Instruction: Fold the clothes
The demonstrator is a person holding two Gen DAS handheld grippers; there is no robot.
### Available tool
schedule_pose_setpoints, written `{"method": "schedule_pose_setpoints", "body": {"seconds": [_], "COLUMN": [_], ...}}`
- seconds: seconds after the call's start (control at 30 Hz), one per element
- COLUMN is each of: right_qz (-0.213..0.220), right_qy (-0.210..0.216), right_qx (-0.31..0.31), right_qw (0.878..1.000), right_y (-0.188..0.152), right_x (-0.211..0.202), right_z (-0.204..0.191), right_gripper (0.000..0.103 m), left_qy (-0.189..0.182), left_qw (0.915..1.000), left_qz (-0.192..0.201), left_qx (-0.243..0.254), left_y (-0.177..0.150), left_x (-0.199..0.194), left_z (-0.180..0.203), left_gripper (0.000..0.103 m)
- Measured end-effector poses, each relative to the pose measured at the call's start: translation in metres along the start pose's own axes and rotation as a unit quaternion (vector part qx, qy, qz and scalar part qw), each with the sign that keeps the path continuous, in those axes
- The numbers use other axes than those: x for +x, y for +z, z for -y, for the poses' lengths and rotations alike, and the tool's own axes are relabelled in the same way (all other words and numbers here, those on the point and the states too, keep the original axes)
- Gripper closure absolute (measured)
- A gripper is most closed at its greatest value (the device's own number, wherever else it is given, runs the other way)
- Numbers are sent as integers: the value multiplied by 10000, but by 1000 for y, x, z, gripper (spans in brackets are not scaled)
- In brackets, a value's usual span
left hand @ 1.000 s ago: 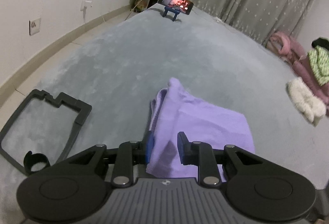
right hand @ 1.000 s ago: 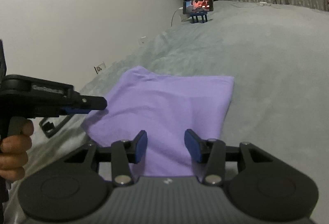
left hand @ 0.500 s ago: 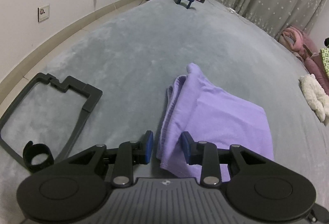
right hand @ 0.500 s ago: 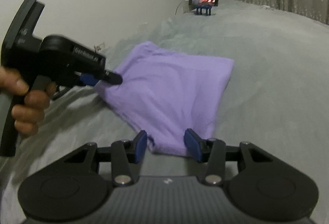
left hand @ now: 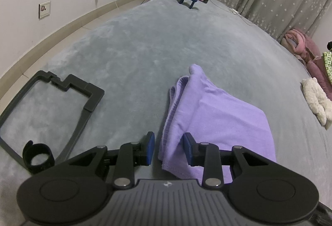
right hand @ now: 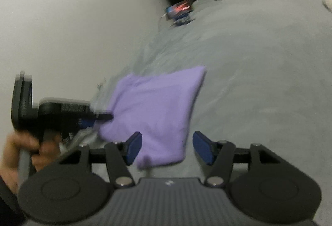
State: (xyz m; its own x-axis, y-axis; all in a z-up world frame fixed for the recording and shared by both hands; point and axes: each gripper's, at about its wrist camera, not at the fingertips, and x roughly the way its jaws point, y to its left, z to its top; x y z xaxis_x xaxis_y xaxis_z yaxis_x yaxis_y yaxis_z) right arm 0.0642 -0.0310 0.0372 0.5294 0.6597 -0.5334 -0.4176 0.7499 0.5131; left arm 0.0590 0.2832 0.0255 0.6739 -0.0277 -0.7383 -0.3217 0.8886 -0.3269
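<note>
From your left wrist, no writing reads; your left gripper tilts down, jaws apart around the folded purple cloth's near corner, unclenched. From your right wrist, lettering on the left tool blurs; your right gripper is opening over the cloth on the grey bedspread.

Grey bed with purple cloth, black frame, phone stand.

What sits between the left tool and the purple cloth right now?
Nothing visible. The left tool is already at the cloth, with the near edge between its open fingers. The black frame lies off to the left on the bed, clear of it.
</note>
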Motion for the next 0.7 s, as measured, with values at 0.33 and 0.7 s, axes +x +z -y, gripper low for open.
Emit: {"method": "schedule_pose_setpoints", "body": {"seconds": [0.33, 0.7], "right_qz": [-9, -16], "right_qy": [191, 299], "right_qx": [512, 651], "right_qw": [9985, 9974], "right_y": [15, 13], "right_x": [36, 53], "right_z": [15, 8], "right_gripper": [50, 67], "left_qy": [21, 7], "left_qw": [10000, 10000], "left_qz": [-15, -66], "left_qx": [8, -46], "left_y": [0, 2], "left_x": [0, 1], "left_z": [1, 0], "left_gripper": [71, 71]}}
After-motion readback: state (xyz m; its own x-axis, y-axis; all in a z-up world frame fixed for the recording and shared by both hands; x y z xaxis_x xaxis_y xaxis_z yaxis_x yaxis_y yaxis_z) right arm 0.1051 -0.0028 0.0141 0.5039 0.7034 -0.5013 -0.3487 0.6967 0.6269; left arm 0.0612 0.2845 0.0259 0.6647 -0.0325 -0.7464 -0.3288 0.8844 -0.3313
